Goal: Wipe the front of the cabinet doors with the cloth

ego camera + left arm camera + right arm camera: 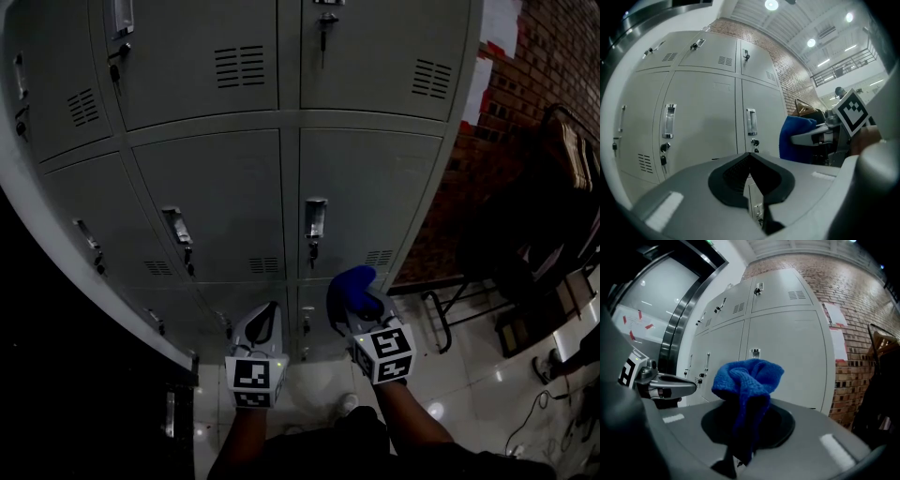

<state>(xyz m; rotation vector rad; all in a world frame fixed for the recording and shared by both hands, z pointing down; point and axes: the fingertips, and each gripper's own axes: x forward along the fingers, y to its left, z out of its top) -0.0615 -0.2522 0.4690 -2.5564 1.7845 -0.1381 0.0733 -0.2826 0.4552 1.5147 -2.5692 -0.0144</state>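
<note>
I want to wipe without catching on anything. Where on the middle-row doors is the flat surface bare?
The middle right door is bare above the handle and between it and the vent slots. The middle left door likewise. Handles with keys are the crowded spots.

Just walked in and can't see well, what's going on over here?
A person stands facing grey cabinet doors with a gripper in each hand. The right gripper is shut on a blue cloth, held in front of the doors. The left gripper is shut and empty beside it.
</note>
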